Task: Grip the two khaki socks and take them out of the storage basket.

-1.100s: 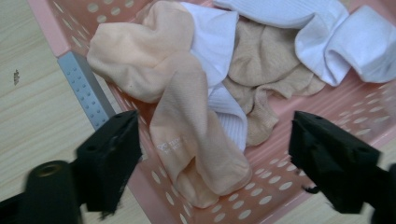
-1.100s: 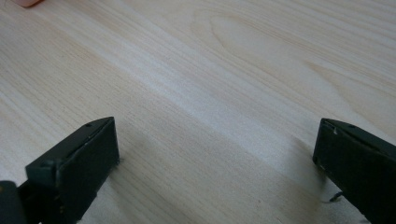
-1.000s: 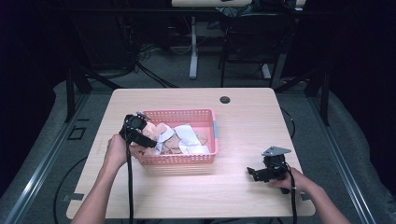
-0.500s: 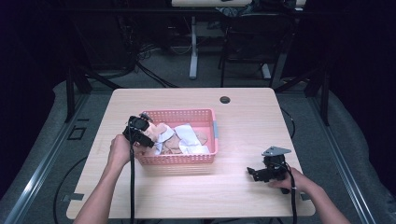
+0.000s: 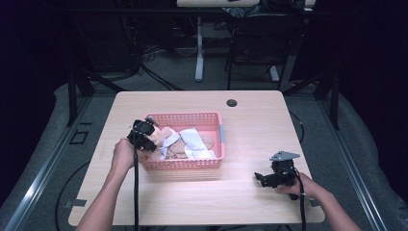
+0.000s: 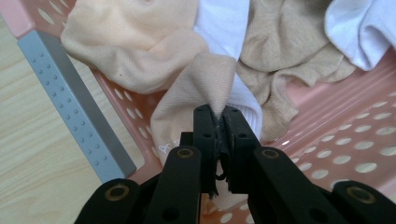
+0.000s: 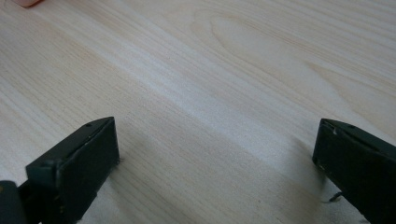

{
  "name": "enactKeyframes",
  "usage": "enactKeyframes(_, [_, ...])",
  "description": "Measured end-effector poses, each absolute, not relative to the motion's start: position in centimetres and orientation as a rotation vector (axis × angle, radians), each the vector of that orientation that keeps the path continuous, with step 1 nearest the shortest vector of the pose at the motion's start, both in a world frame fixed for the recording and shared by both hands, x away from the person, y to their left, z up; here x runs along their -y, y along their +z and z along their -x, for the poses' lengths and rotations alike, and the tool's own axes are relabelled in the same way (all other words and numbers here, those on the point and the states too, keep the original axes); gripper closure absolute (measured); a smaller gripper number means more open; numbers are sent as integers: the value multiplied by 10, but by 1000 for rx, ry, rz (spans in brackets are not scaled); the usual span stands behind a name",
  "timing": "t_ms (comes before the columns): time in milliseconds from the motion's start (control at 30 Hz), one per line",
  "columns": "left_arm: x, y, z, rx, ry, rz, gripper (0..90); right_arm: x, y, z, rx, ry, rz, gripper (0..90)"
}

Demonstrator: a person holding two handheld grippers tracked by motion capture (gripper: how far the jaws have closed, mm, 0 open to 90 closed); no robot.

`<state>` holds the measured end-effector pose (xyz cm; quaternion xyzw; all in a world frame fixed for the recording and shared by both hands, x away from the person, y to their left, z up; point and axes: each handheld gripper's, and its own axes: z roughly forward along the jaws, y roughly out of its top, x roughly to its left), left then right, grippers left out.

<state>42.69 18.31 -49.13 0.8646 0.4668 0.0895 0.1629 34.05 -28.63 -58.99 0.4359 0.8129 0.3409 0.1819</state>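
Right gripper point(image 5: 266, 178) sat low on the bare table point(image 5: 250, 202) at the near right edge, jaws spread wide in the right gripper view with nothing between them, well apart from the basket. Left gripper point(image 6: 218, 122) was at the basket's left end, jaws pressed together on a fold of the peach sock point(image 6: 205, 84); in the left gripper view the pinch caught only a thin ridge of fabric right at the jaw tips. That sock lay inside the pink basket point(image 5: 187, 164), draped against the perforated wall near the grey handle strip point(image 6: 74, 102), touching a white sock point(image 6: 224, 23) and a tan sock point(image 6: 285, 56) behind it. Risks, as judgement: the bite looked shallow, so a quick lift could let the fabric slip out. The white sock seemed tucked just behind the pinched fold, possibly caught at the tips too, cannot tell, so 2 socks might come up together. The pile was tangled, so a pull could drag neighbours over the rim. The basket looked light and no gripper braced it, so a sideways pull might slide or tip it. More white cloth point(image 5: 195, 139) lay farther along the basket, clear of the grip.
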Motion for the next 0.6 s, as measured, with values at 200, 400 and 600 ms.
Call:
enactKeyframes(200, [-185,-483,-424,-1308,261,-2461,853,286,-590,-341,-2295,963,-1231,0])
enactKeyframes(400, [-186,-468,-422,-1284,286,-2440,854,286,-590,-341,-2295,963,-1230,0])
enactKeyframes(600, [-188,-455,-420,-1263,294,-2427,853,286,-590,-340,-2297,960,-1234,0])
